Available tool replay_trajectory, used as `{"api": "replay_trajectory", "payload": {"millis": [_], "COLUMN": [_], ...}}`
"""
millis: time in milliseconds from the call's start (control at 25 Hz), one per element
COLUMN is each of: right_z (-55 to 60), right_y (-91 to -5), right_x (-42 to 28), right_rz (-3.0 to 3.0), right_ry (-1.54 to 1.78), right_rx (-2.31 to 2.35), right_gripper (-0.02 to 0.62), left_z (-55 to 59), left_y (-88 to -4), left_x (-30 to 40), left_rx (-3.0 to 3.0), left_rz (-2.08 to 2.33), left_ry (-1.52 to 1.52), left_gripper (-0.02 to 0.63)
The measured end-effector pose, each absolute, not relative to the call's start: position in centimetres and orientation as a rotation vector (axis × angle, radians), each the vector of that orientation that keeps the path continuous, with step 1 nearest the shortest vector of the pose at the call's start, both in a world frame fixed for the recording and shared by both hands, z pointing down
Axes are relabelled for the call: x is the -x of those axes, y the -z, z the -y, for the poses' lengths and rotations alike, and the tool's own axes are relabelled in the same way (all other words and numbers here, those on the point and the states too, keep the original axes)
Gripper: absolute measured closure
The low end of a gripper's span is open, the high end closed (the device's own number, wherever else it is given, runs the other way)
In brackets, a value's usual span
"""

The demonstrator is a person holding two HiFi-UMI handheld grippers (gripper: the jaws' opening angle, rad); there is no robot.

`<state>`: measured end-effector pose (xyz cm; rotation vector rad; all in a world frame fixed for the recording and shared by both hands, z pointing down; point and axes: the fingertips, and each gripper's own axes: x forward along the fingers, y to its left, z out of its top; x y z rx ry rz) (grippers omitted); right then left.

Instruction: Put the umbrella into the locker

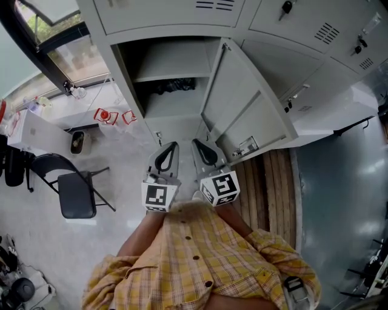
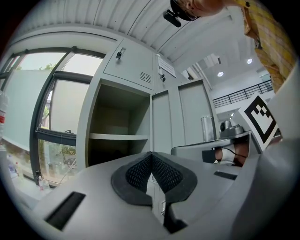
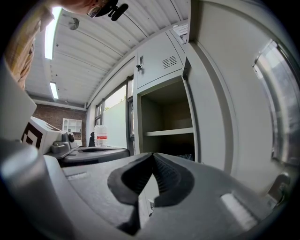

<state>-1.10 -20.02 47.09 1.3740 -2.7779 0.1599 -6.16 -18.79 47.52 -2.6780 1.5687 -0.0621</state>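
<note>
The umbrella point(image 1: 174, 85) is lying dark under the shelf point(image 1: 171, 77) inside the locker point(image 1: 125, 79), its door point(image 1: 242, 106) standing open at the right, while the left gripper point(image 1: 172, 147) and the right gripper point(image 1: 199, 145) are pointing level toward it, jaws closed on nothing

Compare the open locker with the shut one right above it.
Door: the open locker has its door swung wide; the upper locker is shut. Inside: the open locker shows a shelf with a dark bundle below; the upper locker shows nothing. Both are grey metal.
</note>
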Motion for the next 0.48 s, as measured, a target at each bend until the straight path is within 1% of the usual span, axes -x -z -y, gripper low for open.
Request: {"api": "replay_trajectory", "payload": {"millis": [480], "right_z": [20.1], "right_y": [-47.15], "right_x": [1.28], "right_rz": [2.779], "right_ry": [-0.157], "right_rx": [-1.365], "right_gripper": [0.598], "left_z": [18.92], "left_y": [-47.25], "left_x": [6.23], "left_rx": [2.666], "left_rz": [-1.568], "left_ry": [0.051], "left_gripper": [0.604]}}
